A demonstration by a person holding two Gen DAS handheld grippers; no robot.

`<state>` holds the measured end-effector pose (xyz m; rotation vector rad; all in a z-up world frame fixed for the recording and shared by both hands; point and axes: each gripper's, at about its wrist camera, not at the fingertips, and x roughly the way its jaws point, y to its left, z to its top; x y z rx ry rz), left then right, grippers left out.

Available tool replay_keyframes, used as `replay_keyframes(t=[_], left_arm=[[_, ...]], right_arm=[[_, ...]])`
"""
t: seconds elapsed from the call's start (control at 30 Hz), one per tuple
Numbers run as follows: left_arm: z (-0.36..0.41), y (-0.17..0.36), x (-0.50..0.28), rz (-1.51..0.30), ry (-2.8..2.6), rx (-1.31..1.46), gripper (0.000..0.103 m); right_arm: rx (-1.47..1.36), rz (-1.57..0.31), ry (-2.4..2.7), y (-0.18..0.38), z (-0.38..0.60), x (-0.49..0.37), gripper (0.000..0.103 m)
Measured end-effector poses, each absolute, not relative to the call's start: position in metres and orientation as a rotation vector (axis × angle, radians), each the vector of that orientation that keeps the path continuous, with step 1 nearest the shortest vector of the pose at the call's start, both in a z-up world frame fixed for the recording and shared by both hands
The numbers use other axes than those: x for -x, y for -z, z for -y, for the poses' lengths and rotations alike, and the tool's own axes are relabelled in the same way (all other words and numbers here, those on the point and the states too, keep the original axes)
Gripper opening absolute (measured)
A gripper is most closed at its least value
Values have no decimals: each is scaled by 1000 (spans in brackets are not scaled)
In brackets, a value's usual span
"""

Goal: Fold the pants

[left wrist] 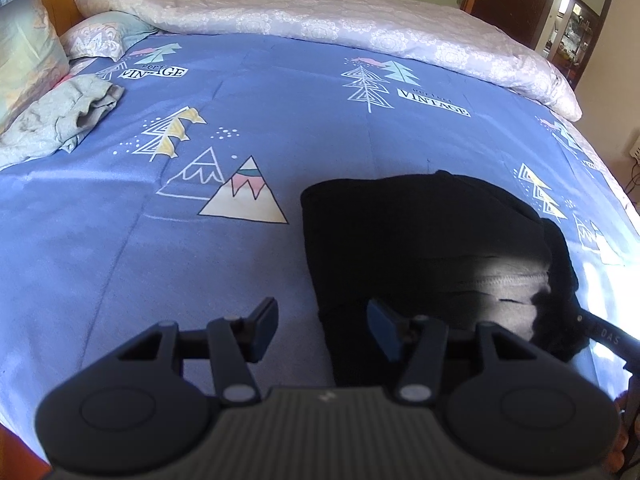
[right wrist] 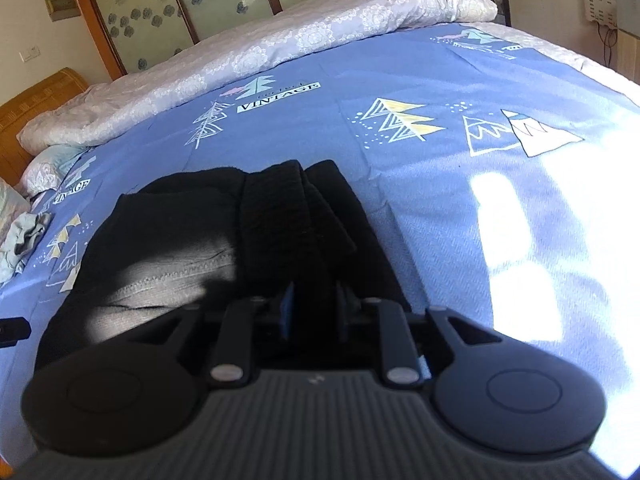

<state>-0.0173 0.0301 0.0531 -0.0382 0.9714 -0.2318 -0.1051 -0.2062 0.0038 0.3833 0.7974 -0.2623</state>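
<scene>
Black pants [left wrist: 420, 232] lie partly folded on the blue printed bedsheet [left wrist: 200, 260]. My left gripper [left wrist: 324, 326] is open over the near left edge of the pants, holding nothing. In the right wrist view the pants [right wrist: 180, 220] spread ahead, with a thick folded band of black fabric running into my right gripper [right wrist: 314, 308], which is shut on it. The right gripper's body also shows at the right edge of the left wrist view [left wrist: 608, 336].
A rolled pale floral quilt [left wrist: 320, 16] lies along the far side of the bed. A crumpled grey garment [left wrist: 60, 116] and pillows [left wrist: 24, 48] lie at the far left. Bright sun patches [right wrist: 520, 248] fall on the sheet at the right.
</scene>
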Motion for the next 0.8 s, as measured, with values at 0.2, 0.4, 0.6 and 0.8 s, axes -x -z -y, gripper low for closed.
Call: replay_keyframes(t=[0.2,0.4,0.6,0.8], left_arm=[[-25,-54,20,-973,243,20,51],[-23,-54,22,-975,251,20,51],[-18,-56,26,-972,294,23,53],[-11,-54,28,-973,309,-2,53]], right_arm=[[-344,-800,273,-4,202,103,27],[-342,-798,278,-5,199,103,27],[-336,-803,275,-6,195,103,26],[-399,-737,272,-21,207,117,17]])
